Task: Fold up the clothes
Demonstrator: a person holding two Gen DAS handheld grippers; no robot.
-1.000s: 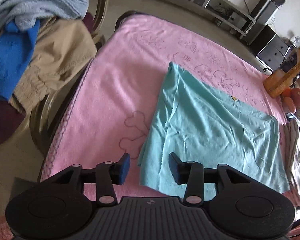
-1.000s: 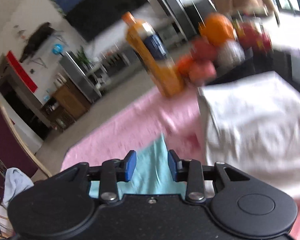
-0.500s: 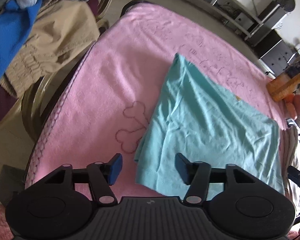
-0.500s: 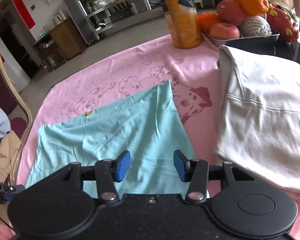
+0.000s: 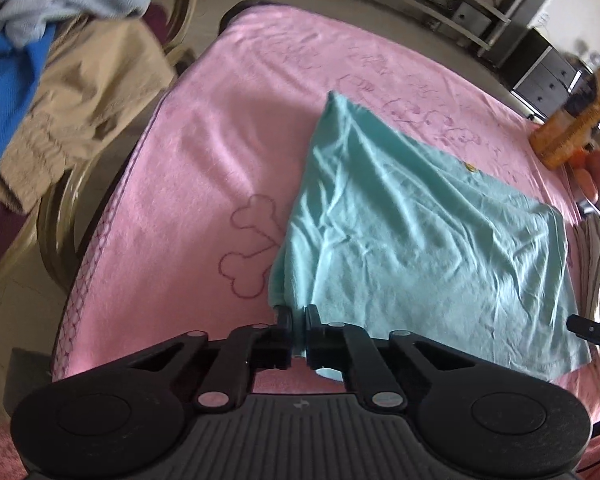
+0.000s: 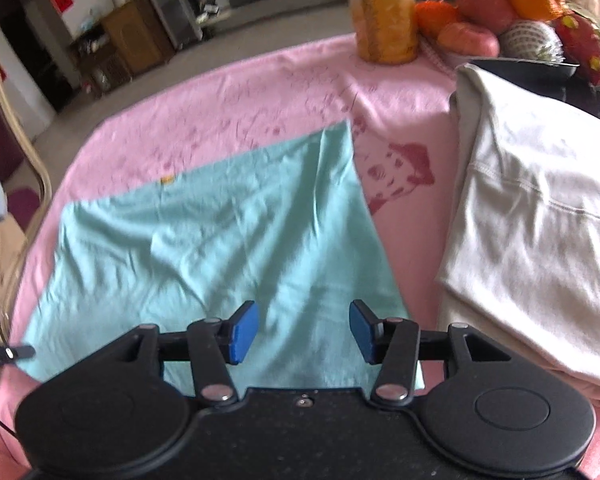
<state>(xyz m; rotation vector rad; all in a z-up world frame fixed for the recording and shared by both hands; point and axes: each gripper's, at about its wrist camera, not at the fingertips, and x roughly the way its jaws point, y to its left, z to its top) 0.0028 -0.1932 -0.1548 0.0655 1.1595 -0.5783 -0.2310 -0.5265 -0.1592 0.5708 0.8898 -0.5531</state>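
Note:
A teal garment (image 5: pixel 412 232) lies partly folded on the pink printed cloth (image 5: pixel 228 152) that covers the table. My left gripper (image 5: pixel 298 314) is shut on the garment's near left corner, with teal fabric pinched between its jaws. In the right wrist view the same garment (image 6: pixel 220 232) spreads under my right gripper (image 6: pixel 303 330), which is open with blue pads (image 6: pixel 244 330) above the garment's near right edge. The right gripper's tip (image 5: pixel 592 330) shows at the right edge of the left wrist view.
A folded white garment (image 6: pixel 540 216) lies on the right of the table. Behind it stand an orange bottle (image 6: pixel 384 20) and a fruit bowl (image 6: pixel 532 20). A chair piled with tan, blue and grey clothes (image 5: pixel 60 88) stands to the left.
My left gripper has closed on the teal garment's near left corner. My right gripper has swung down over the garment's near right edge and opened wider.

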